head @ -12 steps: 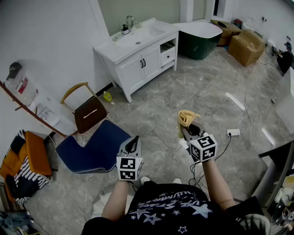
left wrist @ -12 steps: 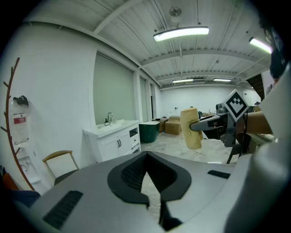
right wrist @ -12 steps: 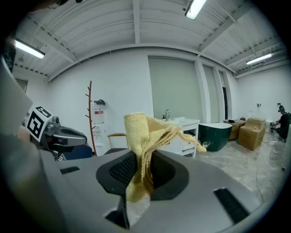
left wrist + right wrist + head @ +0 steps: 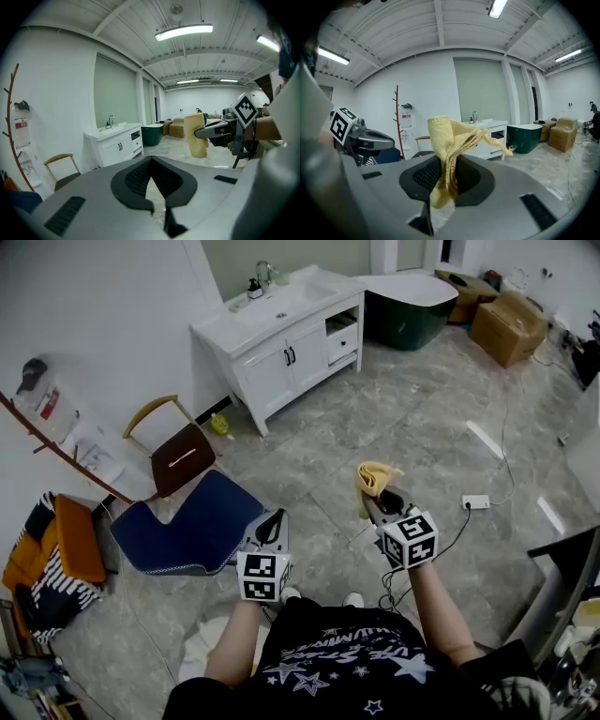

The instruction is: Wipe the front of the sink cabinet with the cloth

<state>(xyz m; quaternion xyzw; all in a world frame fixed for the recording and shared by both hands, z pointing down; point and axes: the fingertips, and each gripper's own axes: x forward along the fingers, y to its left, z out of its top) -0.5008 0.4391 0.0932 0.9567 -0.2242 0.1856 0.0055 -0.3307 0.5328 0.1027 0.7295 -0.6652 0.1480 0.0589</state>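
Cloth: yellow, knitted, centre-right of the head view, well apart from the sink cabinet at upper centre. Only the right gripper view shows the grip: the right gripper has its jaws closed on the folded cloth, which stands up above them with a loose end trailing right. Left gripper: jaws together, nothing between them, as seen in its own view. Grey tiled floor lies between the grippers and the cabinet. Left of frame: wooden chair, blue mat. Upper right: dark green bathtub, cardboard box. Right: white power strip.
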